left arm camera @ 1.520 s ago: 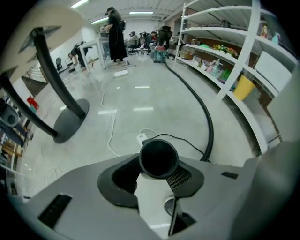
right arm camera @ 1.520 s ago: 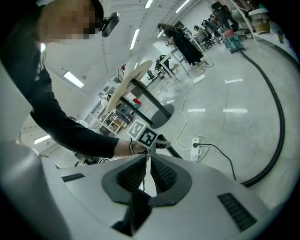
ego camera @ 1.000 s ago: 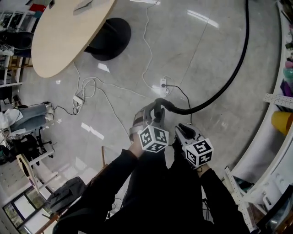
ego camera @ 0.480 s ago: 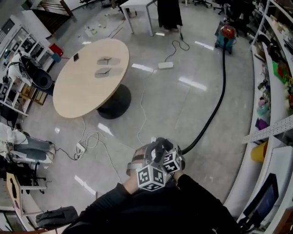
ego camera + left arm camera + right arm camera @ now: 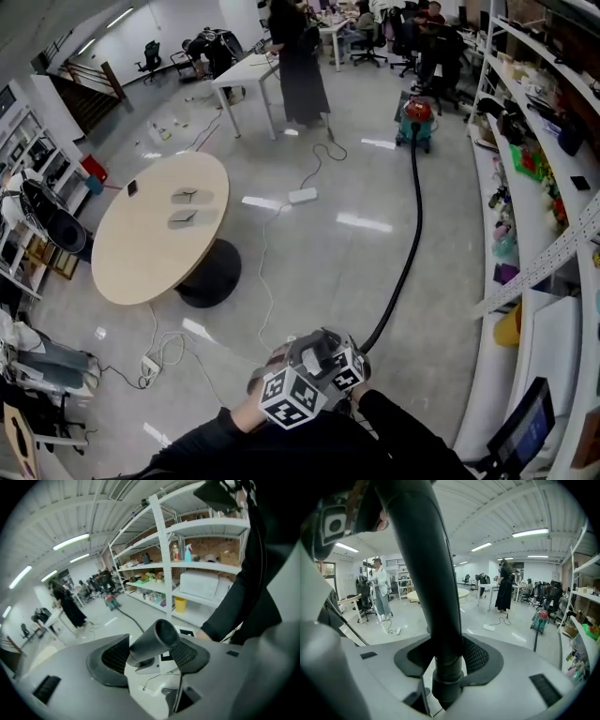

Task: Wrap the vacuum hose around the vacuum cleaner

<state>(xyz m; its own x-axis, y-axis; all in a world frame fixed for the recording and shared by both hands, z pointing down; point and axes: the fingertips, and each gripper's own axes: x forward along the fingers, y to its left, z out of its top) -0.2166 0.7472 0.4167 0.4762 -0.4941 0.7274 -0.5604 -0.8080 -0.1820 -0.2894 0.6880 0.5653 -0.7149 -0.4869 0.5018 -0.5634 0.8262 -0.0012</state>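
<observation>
The red and green vacuum cleaner (image 5: pixel 416 120) stands far off by the shelving. Its black hose (image 5: pixel 405 253) runs across the floor to my two grippers, which are close together low in the head view. My left gripper (image 5: pixel 298 354) has the hose's dark open-ended tube (image 5: pixel 157 641) lying aslant between its jaws. Those jaws are opening, and the pads no longer clamp the tube. My right gripper (image 5: pixel 336 349) is closing on the hose's stiff black section (image 5: pixel 440 620), which fills the gap between its pads (image 5: pixel 476 657).
A round wooden table (image 5: pixel 159 230) stands to the left, with cables and a power strip (image 5: pixel 150 364) on the floor near it. Shelving (image 5: pixel 553 216) lines the right side. A person in black (image 5: pixel 298 70) stands by a white desk near the vacuum cleaner.
The head view has tilted up from the floor to the whole room. The right gripper has moved in from the right, beside the left one, and onto the hose.
</observation>
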